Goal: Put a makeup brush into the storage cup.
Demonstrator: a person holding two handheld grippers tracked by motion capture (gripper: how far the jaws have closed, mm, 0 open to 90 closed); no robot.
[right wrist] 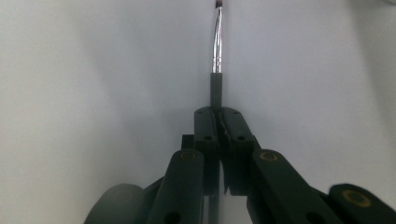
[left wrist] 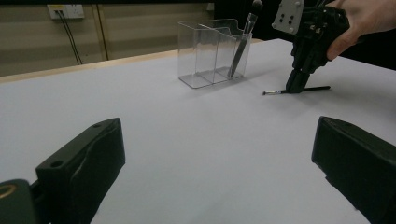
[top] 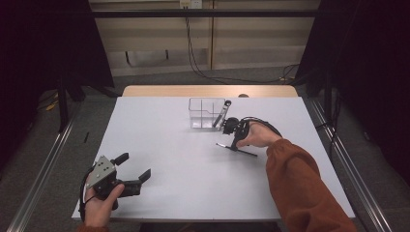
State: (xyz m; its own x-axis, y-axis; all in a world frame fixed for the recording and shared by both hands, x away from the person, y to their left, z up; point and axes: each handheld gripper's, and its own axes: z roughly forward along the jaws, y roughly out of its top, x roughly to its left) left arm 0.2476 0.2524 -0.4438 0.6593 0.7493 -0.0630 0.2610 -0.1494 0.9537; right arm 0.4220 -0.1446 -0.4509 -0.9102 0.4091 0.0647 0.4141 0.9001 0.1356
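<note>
- Right gripper (top: pixel 234 143), black, held in the hand with the rust-orange sleeve (top: pixel 300 186), points down at the white tabletop (top: pixel 193 164) right of centre.
- Its jaws are pressed together on a thin black-handled makeup brush with a silver ferrule (top: pixel 237 149); in the right gripper view the handle (right wrist: pixel 215 91) runs out from between the closed tips, ferrule and small dark bristle tip beyond.
- The brush lies flat on the table, roughly crosswise, bristle end to the left, handle end to the right; the grip sits near its middle. Left gripper view shows the same: brush (left wrist: pixel 315 88) level on the surface, right gripper (left wrist: pixel 297 86) standing over it.
- Just beyond, farther from the person, stands a clear plastic rectangular organiser with compartments (top: pixel 203 114). A larger dark makeup brush (top: pixel 222 113) leans in its right-hand compartment, head up and tilted right.
- Left gripper (top: pixel 131 170), black with a grey three-cornered plate on top, rests near the near-left corner of the table, well apart from the organiser and the thin brush.
- Its jaws stand wide apart with bare table between them.
</note>
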